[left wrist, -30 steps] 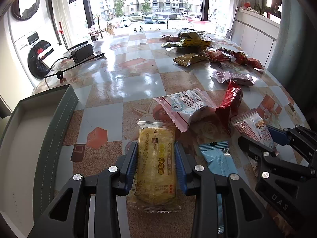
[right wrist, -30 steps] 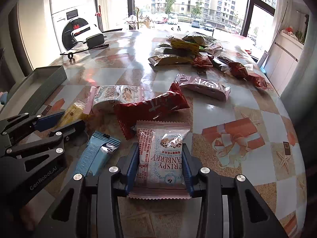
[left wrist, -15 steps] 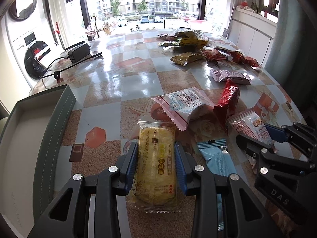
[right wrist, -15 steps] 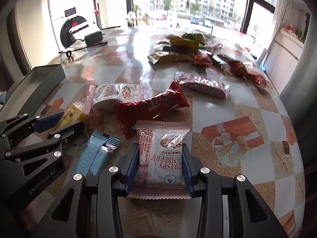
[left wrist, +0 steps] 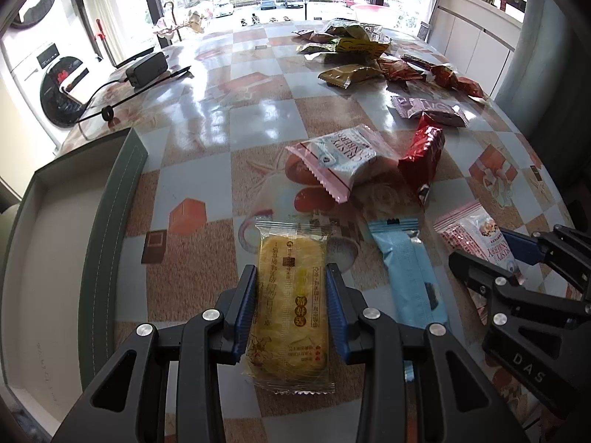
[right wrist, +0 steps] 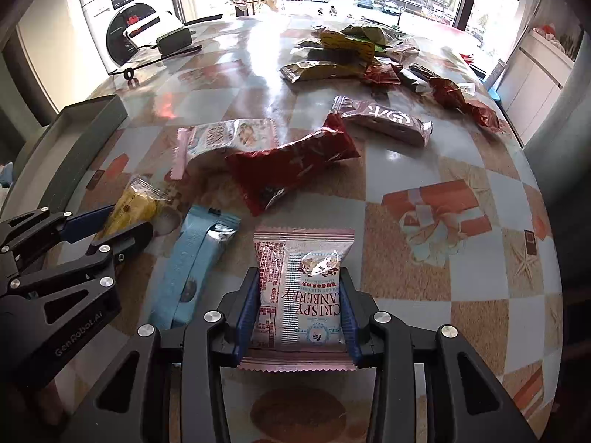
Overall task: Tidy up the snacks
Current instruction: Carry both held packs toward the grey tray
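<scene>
- Yellow is what fills your left wrist view: the yellow cake packet [left wrist: 291, 306] sits lengthwise between the blue pads of your left gripper [left wrist: 291, 291], and the jaws are clamped on its two long sides.
- Left of it lies the grey-green box [left wrist: 110, 221], its white inside open toward you.
- Just right of the packet lies a light blue bar [left wrist: 406, 273]; past that, at the right edge, your right gripper [left wrist: 491, 254] pinches a pink cranberry packet [left wrist: 476, 236].
- Farther off lie a second pink packet [left wrist: 343, 158] and a red wrapper [left wrist: 423, 155] beside it.
- In your right wrist view, the pink cranberry packet [right wrist: 301, 295] stands between the pads of your right gripper [right wrist: 299, 295], jaws clamped on its sides.
- To its left lies the light blue bar [right wrist: 188, 269]; farther left, your left gripper [right wrist: 122, 221] grips the yellow cake packet [right wrist: 138, 206].
- The red wrapper [right wrist: 291, 162] lies beyond, and more snacks are heaped at the far side of the table [right wrist: 424, 251].
</scene>
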